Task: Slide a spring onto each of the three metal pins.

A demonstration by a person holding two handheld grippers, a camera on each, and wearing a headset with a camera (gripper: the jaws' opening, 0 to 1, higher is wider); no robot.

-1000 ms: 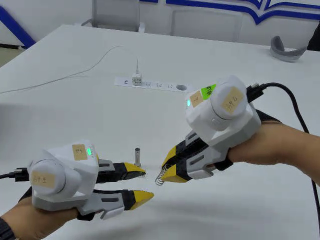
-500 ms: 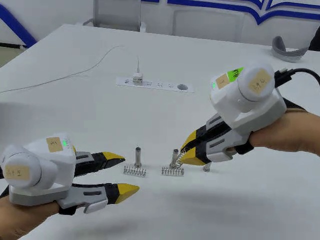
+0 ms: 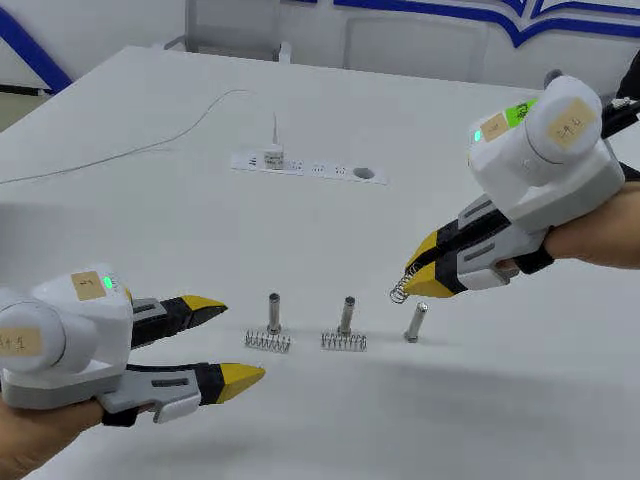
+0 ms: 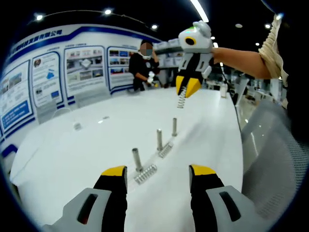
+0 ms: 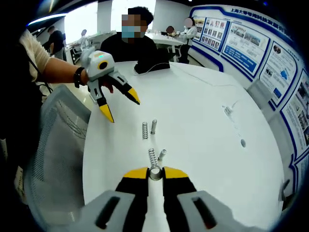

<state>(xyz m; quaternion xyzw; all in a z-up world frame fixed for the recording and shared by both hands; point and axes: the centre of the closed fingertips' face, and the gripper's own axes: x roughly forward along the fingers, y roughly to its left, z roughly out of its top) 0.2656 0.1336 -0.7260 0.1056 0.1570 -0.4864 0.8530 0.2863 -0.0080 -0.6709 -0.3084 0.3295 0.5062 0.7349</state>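
Note:
Three metal pins stand in a row on the white table: left pin [image 3: 274, 312], middle pin [image 3: 347, 315], and a leaning right pin [image 3: 415, 321]. One spring [image 3: 268, 342] lies in front of the left pin and another spring [image 3: 344, 342] in front of the middle pin. My right gripper [image 3: 420, 281] hovers above the right pin, shut on a third spring [image 3: 400, 290] that hangs from its tips. I see that spring end-on [image 5: 154, 173] between the closed jaws. My left gripper [image 3: 238, 340] is open and holds nothing, left of the pins, which appear ahead of its jaws [image 4: 137, 159].
A white power strip [image 3: 300, 166] with a plugged charger [image 3: 272, 157] and a trailing cable [image 3: 150, 148] lies farther back on the table. A chair [image 3: 232, 28] stands beyond the far edge. People [image 5: 133, 34] sit at the table's other end.
My right gripper has lifted the spring off the table and carried it up and right, past the middle pin. My left gripper has drawn back to the left, uncovering the pins and the lying springs.

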